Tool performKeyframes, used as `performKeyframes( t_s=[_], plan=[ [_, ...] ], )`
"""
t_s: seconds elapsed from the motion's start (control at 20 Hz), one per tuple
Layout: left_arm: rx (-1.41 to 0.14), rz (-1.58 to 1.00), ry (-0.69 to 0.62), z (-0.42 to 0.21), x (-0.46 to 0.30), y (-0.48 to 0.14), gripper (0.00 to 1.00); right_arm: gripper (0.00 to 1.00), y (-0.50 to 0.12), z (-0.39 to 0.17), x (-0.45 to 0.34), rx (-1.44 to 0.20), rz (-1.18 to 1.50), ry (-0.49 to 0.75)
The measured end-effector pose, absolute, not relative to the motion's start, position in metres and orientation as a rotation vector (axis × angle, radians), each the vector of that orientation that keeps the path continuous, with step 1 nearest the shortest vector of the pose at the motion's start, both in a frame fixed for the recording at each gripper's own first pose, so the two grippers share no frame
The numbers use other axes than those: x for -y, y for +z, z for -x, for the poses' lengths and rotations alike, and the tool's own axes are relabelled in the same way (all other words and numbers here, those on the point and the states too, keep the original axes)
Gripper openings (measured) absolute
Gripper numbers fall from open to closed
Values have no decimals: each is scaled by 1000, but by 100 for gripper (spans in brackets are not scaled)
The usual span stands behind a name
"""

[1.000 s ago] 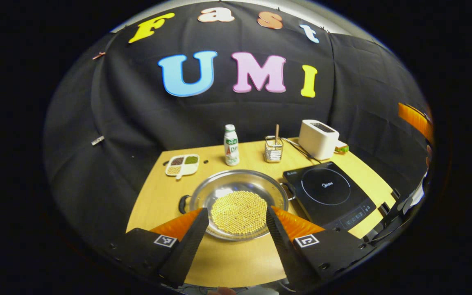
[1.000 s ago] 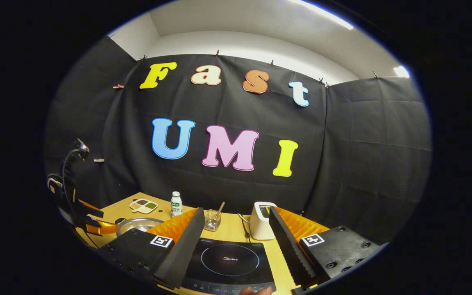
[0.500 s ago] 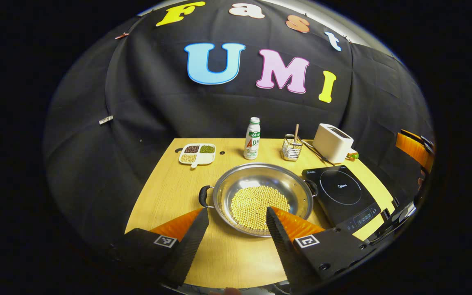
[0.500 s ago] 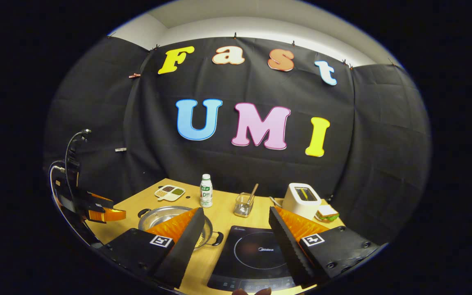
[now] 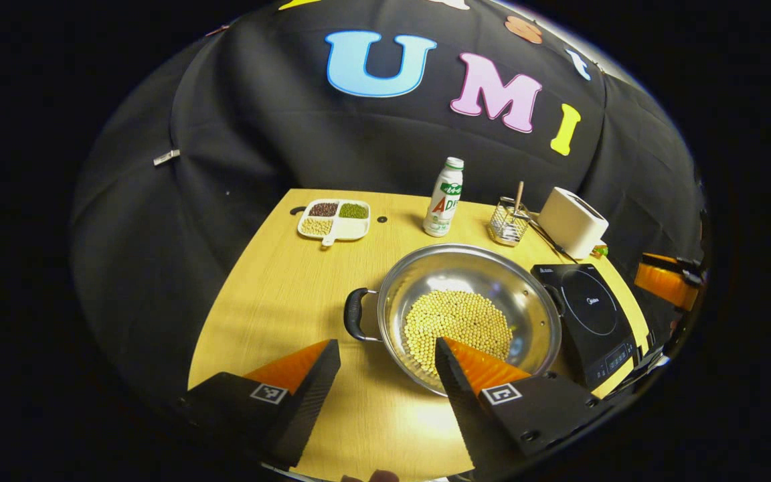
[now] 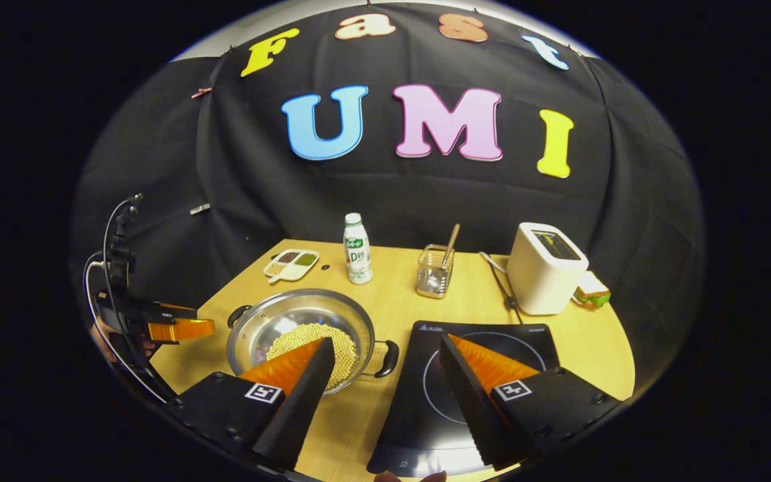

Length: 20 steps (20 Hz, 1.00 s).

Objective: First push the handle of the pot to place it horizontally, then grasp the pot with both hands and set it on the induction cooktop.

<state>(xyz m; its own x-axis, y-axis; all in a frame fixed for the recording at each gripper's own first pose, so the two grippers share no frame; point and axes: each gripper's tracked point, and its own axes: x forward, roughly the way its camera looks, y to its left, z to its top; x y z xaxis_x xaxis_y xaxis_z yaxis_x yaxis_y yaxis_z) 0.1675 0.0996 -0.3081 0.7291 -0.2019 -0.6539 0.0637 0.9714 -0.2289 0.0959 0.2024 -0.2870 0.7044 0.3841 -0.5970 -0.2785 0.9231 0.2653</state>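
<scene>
Approaching stage, judged: both grippers hung wide open and empty, the left gripper (image 5: 385,365) just short of the steel pot (image 5: 469,314) of yellow beans, the right gripper (image 6: 385,361) above the gap between pot handle (image 6: 389,358) and induction cooktop (image 6: 479,375). Next move probably calls for nudging a handle level. Wooden table (image 5: 278,294) ahead carried bottle (image 5: 444,197), toaster (image 6: 545,268), divided dish (image 5: 332,219), wire caddy (image 6: 434,271); black cloth wall (image 6: 392,194) beyond.

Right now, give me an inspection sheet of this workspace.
Surface: wooden table, level.
Job's things: steel pot holding yellow beans, handles to left and right, beside the induction cooktop, not on it.
Clutter: bottle, wire holder, toaster, sectioned dish, sandwich.
Grippers: left gripper open above the pot's near rim; right gripper open, holding nothing.
Cables: toaster cord across the table.
Surroundings: black cloth wall.
</scene>
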Motion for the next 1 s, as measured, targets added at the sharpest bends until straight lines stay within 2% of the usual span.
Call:
performKeyframes(
  t_s=[0.5,0.75,0.95,1.0],
  plan=[
    [-856,118,-151,-228,-112,-368,89,96,-375,-123,-236,-949,-180,424],
    [-888,66,-154,-252,-110,-388,89,95,-395,-128,-248,-987,-199,421],
    [-936,77,-151,-247,-116,-398,85,95,-409,-124,-255,-1016,-180,438],
    [-939,80,-157,-245,-116,-401,87,95,-412,-123,-257,-1024,-175,446]
  ],
)
